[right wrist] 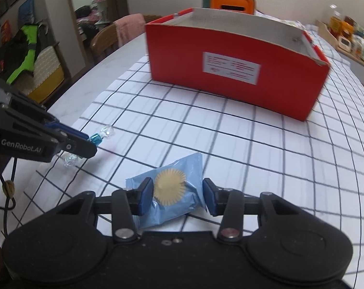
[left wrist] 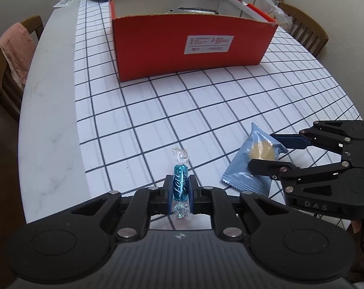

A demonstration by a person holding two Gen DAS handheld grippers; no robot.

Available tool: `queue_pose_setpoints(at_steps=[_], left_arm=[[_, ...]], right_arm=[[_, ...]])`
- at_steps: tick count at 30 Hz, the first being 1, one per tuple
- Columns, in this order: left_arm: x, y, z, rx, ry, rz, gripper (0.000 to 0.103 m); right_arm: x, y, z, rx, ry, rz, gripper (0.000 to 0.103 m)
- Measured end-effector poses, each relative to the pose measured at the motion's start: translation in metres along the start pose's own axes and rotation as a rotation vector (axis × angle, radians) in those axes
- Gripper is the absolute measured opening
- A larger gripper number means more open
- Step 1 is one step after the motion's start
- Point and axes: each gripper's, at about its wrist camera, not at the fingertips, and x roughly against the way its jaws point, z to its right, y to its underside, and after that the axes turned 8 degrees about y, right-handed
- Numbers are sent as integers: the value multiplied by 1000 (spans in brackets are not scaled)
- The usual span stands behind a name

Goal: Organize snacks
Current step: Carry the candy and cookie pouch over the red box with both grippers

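My left gripper (left wrist: 180,192) is shut on a blue twist-wrapped candy (left wrist: 180,175), which stands upright between the pads just above the checked cloth. The right wrist view shows that gripper (right wrist: 90,142) at the left with the candy (right wrist: 95,138) at its tip. My right gripper (right wrist: 177,196) is shut on a light blue snack packet (right wrist: 189,168) with a round biscuit picture; both pads press its sides. In the left wrist view the right gripper (left wrist: 263,150) holds the packet (left wrist: 242,168) tilted at the right. An open red cardboard box (left wrist: 186,48) (right wrist: 230,72) stands farther back.
A white black-gridded cloth (left wrist: 157,110) covers most of the pale table. Behind the box sits an orange and green container (right wrist: 230,0). Wooden chairs stand at the left (left wrist: 3,72), one with a pink towel, and at the far right (left wrist: 307,29). A cluttered shelf (right wrist: 350,38) is at the right.
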Motion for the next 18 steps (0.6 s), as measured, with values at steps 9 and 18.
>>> queue_pose_setpoints(at_steps=[9, 18], left_arm=[[8, -22, 13, -13, 18, 39, 12], [25, -66, 25, -5, -28, 120, 12]], right_arm=[[29, -22, 28, -85, -10, 72, 44], [48, -70, 55, -94, 4, 160, 44]])
